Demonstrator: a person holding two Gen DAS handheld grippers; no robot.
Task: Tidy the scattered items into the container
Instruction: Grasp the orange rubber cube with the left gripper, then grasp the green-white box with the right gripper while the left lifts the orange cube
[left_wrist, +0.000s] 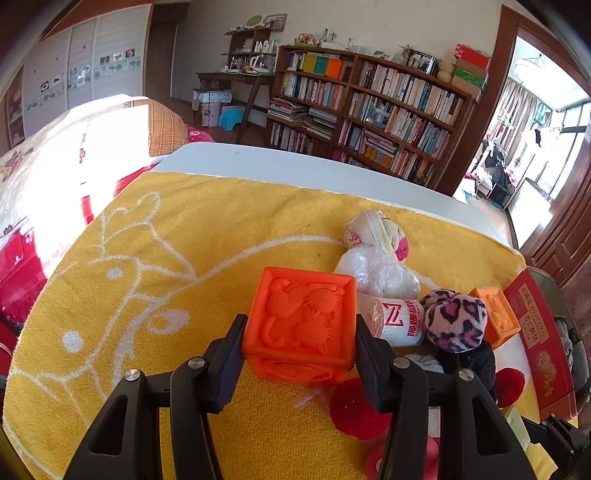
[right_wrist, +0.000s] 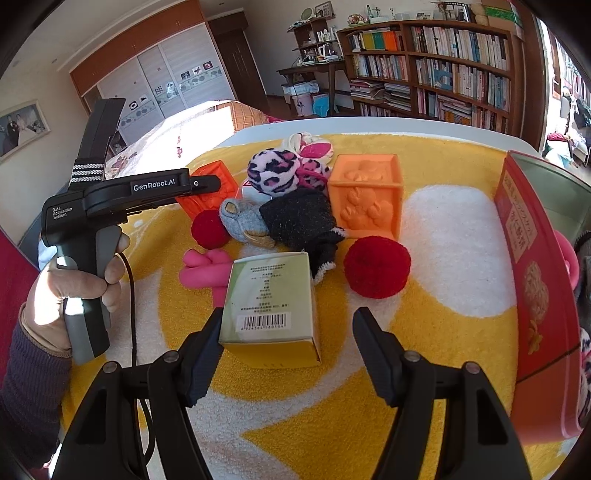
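My left gripper (left_wrist: 300, 345) seems clamped on the orange block (left_wrist: 301, 325), the red tin (left_wrist: 541, 343) lying well to its right, nearer my open right gripper (right_wrist: 286, 338).

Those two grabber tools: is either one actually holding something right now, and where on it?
The left gripper clamps the orange block by its two opposite side walls. The right gripper is open around the small carton, holding nothing.

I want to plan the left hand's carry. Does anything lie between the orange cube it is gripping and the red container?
Yes. The left gripper is shut on the orange cube. Toward the red container lie a wrapped roll, a leopard-print sock ball and a second orange cube. Lifting over them looks sensible.
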